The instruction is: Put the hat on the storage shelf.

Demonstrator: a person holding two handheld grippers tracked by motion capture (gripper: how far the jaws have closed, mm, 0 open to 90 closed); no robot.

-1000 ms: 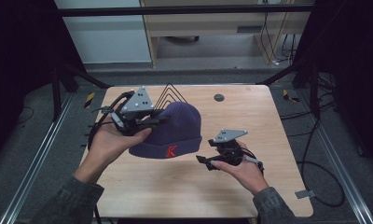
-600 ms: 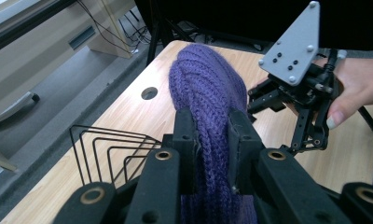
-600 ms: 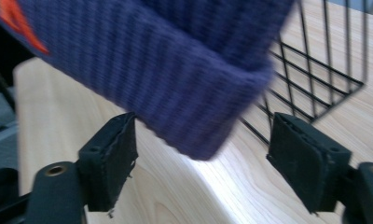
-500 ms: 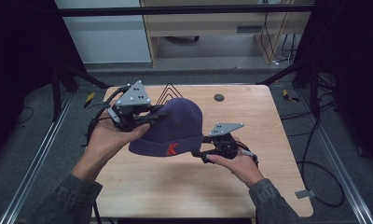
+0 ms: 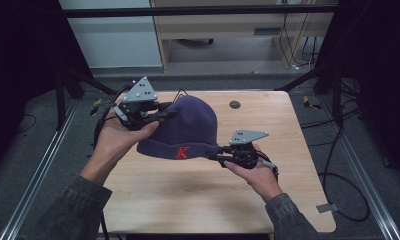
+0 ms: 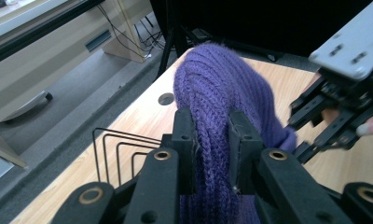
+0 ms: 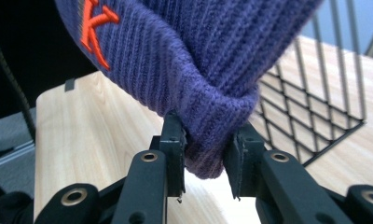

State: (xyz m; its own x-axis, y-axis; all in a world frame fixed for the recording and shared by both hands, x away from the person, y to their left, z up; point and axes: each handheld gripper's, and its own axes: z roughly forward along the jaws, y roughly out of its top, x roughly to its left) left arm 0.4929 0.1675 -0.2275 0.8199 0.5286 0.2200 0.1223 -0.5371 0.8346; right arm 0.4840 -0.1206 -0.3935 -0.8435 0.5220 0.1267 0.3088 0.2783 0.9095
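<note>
A purple knit beanie [image 5: 188, 125] with a red K [image 5: 182, 152] on its cuff hangs above the wooden table [image 5: 198, 200], stretched between both grippers. My left gripper [image 5: 164, 114] is shut on the knit crown [image 6: 208, 93] from the left; the fabric bulges between its jaws in the left gripper view. My right gripper [image 5: 216, 154] is shut on the right corner of the cuff [image 7: 205, 140]. The left gripper view also shows the right gripper [image 6: 334, 116] at the beanie's far side.
A black wire rack [image 7: 310, 112] stands on the table behind the beanie, its loops [image 6: 124, 147] showing in the left gripper view. A dark round disc [image 5: 234, 104] sits at the table's far edge. Black frame posts flank the table.
My right gripper moved left to the beanie's cuff and closed on its corner. The left gripper lifted the crown slightly, so the beanie now hangs between the two.
</note>
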